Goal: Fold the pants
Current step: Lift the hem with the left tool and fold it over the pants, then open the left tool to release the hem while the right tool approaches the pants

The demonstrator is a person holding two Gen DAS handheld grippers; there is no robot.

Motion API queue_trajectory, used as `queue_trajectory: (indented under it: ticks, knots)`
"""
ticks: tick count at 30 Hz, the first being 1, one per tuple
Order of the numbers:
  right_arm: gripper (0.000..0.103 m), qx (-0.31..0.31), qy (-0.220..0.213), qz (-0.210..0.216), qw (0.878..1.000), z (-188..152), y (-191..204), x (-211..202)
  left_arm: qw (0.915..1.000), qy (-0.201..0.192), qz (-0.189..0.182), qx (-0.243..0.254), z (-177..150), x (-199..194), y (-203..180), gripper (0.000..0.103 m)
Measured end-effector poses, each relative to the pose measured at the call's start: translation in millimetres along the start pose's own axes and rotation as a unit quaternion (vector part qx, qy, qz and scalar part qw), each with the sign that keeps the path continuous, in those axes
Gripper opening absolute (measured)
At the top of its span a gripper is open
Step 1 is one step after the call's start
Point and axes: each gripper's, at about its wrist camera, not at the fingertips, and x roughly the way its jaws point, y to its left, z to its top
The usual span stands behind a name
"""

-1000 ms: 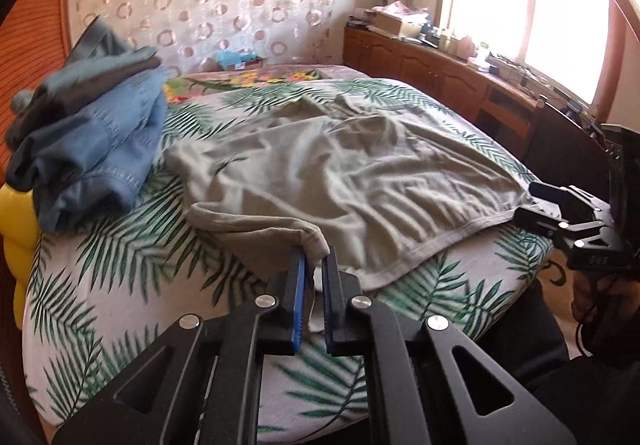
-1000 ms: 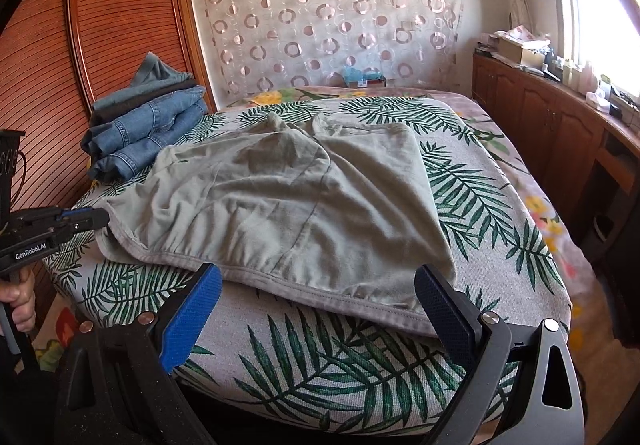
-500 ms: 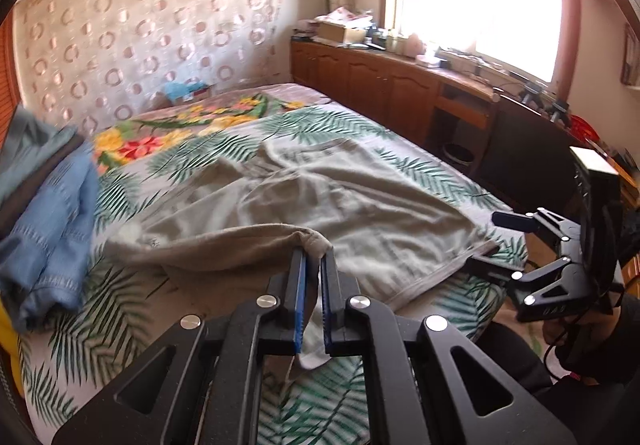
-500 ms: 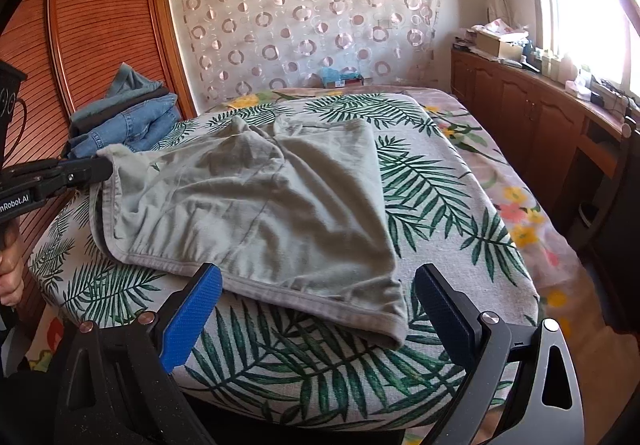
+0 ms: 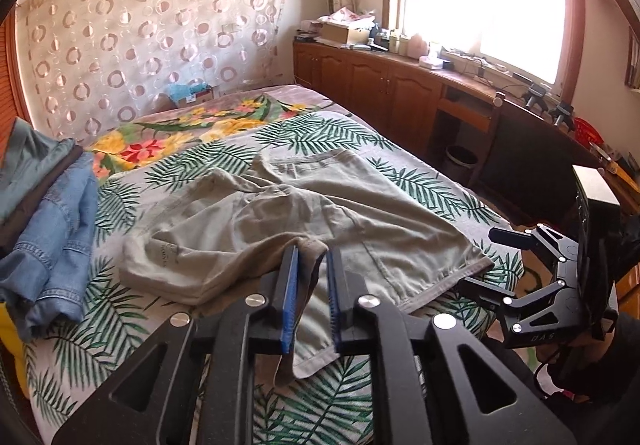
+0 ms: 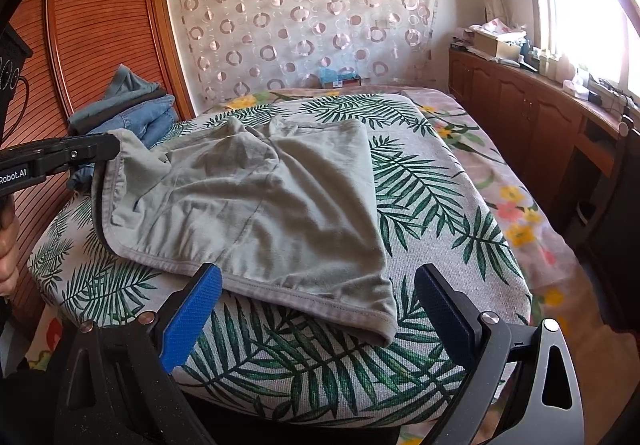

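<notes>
Grey-green pants (image 5: 304, 213) lie on a bed with a palm-leaf cover (image 5: 328, 133); they also show in the right wrist view (image 6: 260, 201). My left gripper (image 5: 312, 257) is shut on a corner of the pants and holds it lifted and pulled over the rest of the cloth; in the right wrist view it (image 6: 108, 145) shows at the left with the cloth hanging from it. My right gripper (image 6: 318, 281) is open and empty, just short of the pants' near hem; it also shows at the right in the left wrist view (image 5: 486, 261).
A pile of folded jeans (image 5: 44, 213) sits on the bed's left side, also seen in the right wrist view (image 6: 132, 113). A wooden cabinet (image 5: 400, 85) runs along the right under the window. A slatted wooden wardrobe (image 6: 100, 29) stands at the left.
My left gripper has carried the held corner of the pants up and across to the right, so the left part now lies folded over. The right gripper stayed open near the hem.
</notes>
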Motion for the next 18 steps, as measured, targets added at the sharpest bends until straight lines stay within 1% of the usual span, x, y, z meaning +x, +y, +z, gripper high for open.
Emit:
queue_trajectory:
  ticks: [3,5,7,11,13,14,15,18]
  knots:
    - [0.097,-0.002,0.001,0.004,1.0,0.7,2.2,2.3,1.0,-0.007,-0.001,-0.001,-1.9,-9.6,0.0,0.031]
    - [0.097,-0.004,0.002,0.006,1.0,0.8,4.1,2.5,0.9999,-0.013,0.002,0.0,-2.7,-17.0,0.1,0.033]
    - [0.097,-0.006,0.002,0.008,1.0,1.6,6.5,2.3,0.9998,-0.018,0.002,-0.001,-3.6,-21.0,1.9,0.043]
    - [0.097,-0.012,0.001,0.011,1.0,3.4,8.3,2.0,0.9997,-0.018,0.014,-0.005,-9.1,-24.1,10.2,0.049]
    - [0.097,-0.014,0.001,0.014,1.0,5.1,8.5,3.6,0.9997,-0.015,0.018,-0.01,-13.2,-22.4,15.8,0.062]
    - [0.097,-0.016,0.001,0.015,1.0,6.0,9.4,4.5,0.9997,-0.014,0.017,-0.013,-15.4,-21.7,18.3,0.08]
    - [0.097,-0.017,0.001,0.015,1.0,6.5,10.9,5.5,0.9996,-0.015,0.016,-0.02,-18.3,-20.9,22.2,0.089]
    - [0.097,-0.023,0.003,0.021,1.0,7.7,15.7,9.6,0.9991,-0.009,0.019,-0.035,-25.8,-16.6,31.5,0.091]
